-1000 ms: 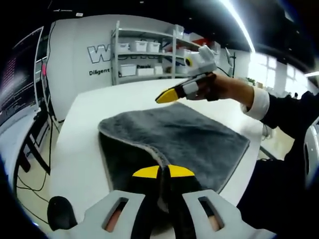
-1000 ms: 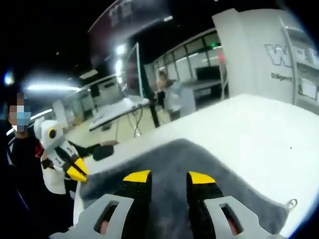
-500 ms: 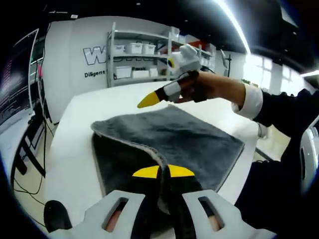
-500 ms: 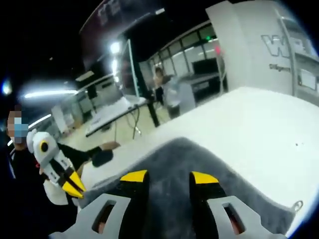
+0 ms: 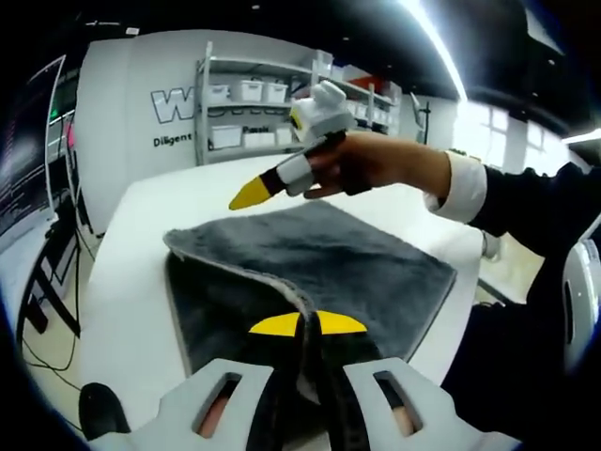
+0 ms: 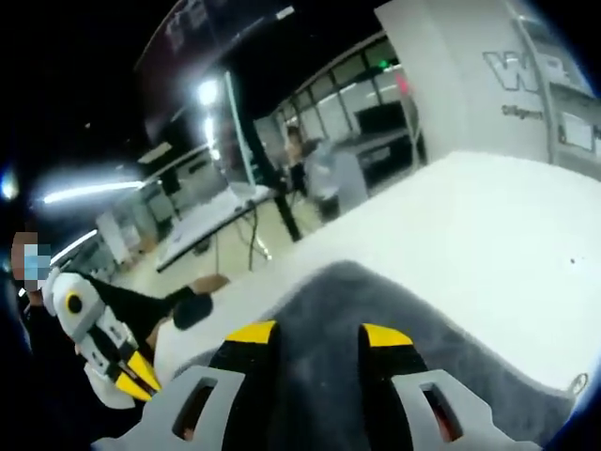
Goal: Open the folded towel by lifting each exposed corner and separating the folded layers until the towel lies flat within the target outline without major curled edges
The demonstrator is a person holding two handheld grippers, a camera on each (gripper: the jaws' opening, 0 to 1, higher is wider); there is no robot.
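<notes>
Grey folded towel (image 5: 357, 268), corner lifted
</notes>
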